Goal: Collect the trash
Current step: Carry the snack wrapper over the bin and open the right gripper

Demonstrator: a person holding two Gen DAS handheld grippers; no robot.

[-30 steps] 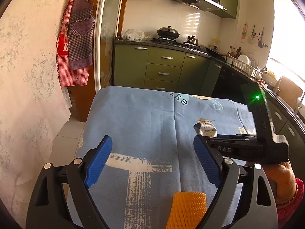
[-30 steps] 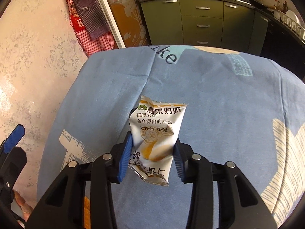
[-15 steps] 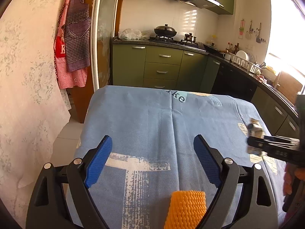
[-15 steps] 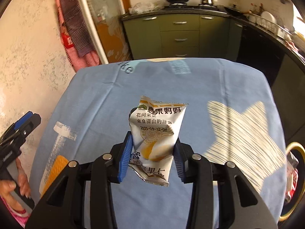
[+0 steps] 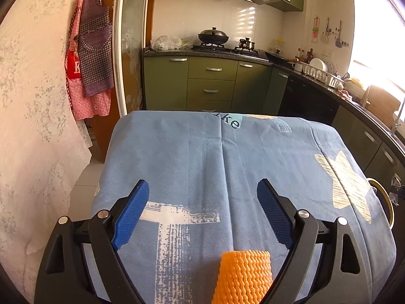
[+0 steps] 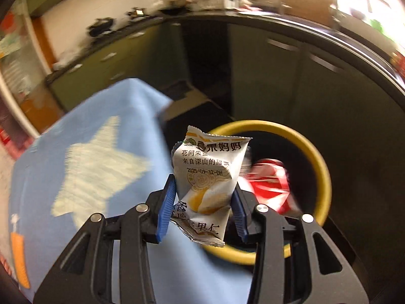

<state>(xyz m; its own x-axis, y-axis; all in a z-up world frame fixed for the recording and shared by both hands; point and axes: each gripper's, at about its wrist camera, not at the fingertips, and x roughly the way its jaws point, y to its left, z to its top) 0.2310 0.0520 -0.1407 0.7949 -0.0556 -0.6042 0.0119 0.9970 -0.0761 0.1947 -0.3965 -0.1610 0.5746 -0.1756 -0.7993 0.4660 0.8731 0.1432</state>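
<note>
Right wrist view: a crinkled white snack wrapper (image 6: pixel 207 185) stands upright between the right gripper's (image 6: pixel 202 202) blue ribbed fingers (image 6: pixel 165 202), which pinch its sides, over a round yellow-rimmed bin (image 6: pixel 319 167) beside the table (image 6: pixel 76 131). Red trash (image 6: pixel 270 185) lies inside. The left gripper's (image 5: pixel 202 212) fingers are spread, empty, above the blue cloth and an orange foam net (image 5: pixel 243 276).

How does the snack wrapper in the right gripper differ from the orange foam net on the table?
The snack wrapper is white printed foil, held up in the right gripper over the yellow-rimmed bin. The orange foam net is knitted-looking mesh, lying flat on the blue tablecloth below the open left gripper, ungrasped. Both look like trash.
</note>
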